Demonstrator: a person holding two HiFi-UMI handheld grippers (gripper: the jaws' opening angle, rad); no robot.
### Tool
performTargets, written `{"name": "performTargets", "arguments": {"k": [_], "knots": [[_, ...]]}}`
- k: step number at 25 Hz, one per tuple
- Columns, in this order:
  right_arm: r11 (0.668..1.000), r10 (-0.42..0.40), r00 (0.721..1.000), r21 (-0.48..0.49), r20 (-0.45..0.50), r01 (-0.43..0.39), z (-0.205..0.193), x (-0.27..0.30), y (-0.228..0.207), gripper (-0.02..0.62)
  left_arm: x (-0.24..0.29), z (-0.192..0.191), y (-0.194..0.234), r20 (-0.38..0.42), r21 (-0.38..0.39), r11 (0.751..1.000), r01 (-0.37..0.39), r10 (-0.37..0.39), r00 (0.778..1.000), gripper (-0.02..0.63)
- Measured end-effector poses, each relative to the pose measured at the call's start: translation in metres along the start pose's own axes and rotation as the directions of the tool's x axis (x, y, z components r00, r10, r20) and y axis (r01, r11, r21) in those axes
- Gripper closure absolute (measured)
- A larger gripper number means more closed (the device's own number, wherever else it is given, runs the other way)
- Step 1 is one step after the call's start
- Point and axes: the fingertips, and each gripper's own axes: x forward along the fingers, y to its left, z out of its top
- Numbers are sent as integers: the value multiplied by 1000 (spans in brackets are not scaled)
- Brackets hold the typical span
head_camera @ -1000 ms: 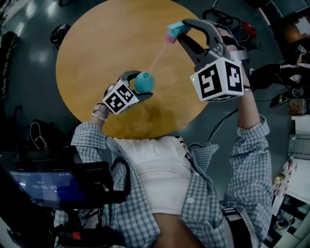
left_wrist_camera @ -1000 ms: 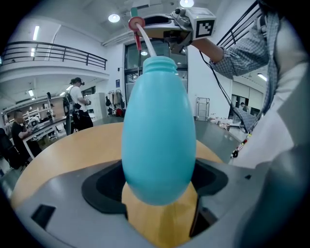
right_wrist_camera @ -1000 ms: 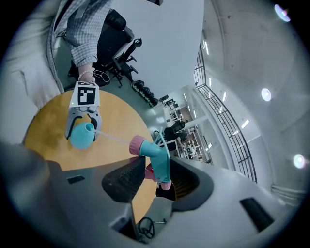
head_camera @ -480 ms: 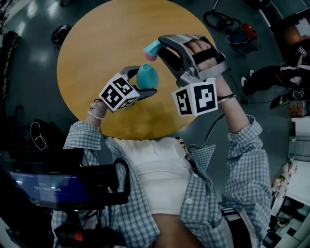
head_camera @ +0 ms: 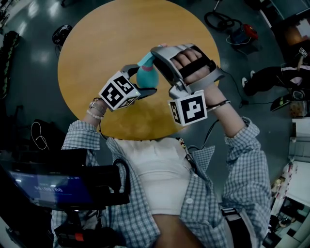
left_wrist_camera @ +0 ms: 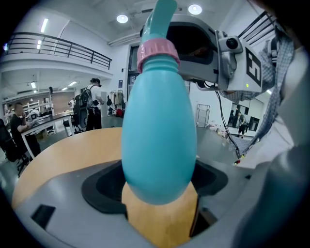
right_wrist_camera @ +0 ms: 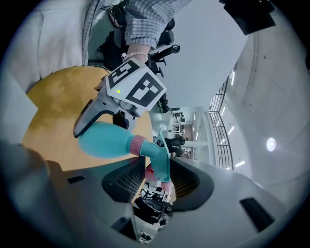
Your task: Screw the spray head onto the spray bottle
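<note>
My left gripper is shut on the belly of a teal egg-shaped spray bottle, holding it upright over the round wooden table. In the left gripper view the bottle fills the middle between the jaws of the left gripper. On its neck sits the pink collar of the teal spray head. My right gripper comes in from the right and is shut on the spray head. The right gripper view shows that spray head between the jaws of the right gripper, its collar meeting the bottle.
The table's near edge lies close to the person's body. Around the table the grey floor holds cables and a red-and-black bag at the upper right. A dark device with a screen sits at lower left. People stand far off in the hall.
The right gripper has come down and to the left with the spray head, rolling as it went, and the head now sits on the bottle's neck. The left gripper lifted the bottle a little.
</note>
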Motion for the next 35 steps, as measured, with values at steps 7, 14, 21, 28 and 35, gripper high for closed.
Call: {"name": "performTargets", "arguments": {"k": [7, 14, 21, 28, 35], "knots": [[966, -27, 1000, -257, 5, 27, 11, -5, 6, 443, 5, -7, 0, -49, 6, 1000, -17, 17, 999, 187], [964, -37, 999, -264, 19, 41, 13, -9, 11, 443, 6, -9, 2, -31, -16, 998, -54, 53, 998, 187], [986, 36, 999, -164, 28, -31, 9, -11, 17, 442, 6, -12, 7, -42, -5, 996, -84, 84, 996, 187], [993, 110, 992, -56, 56, -107, 5, -14, 18, 399, 5, -13, 13, -32, 10, 992, -125, 125, 992, 187], [928, 340, 922, 93, 187, -361, 6, -27, 11, 382, 8, -17, 11, -35, 38, 990, -137, 138, 990, 187]]}}
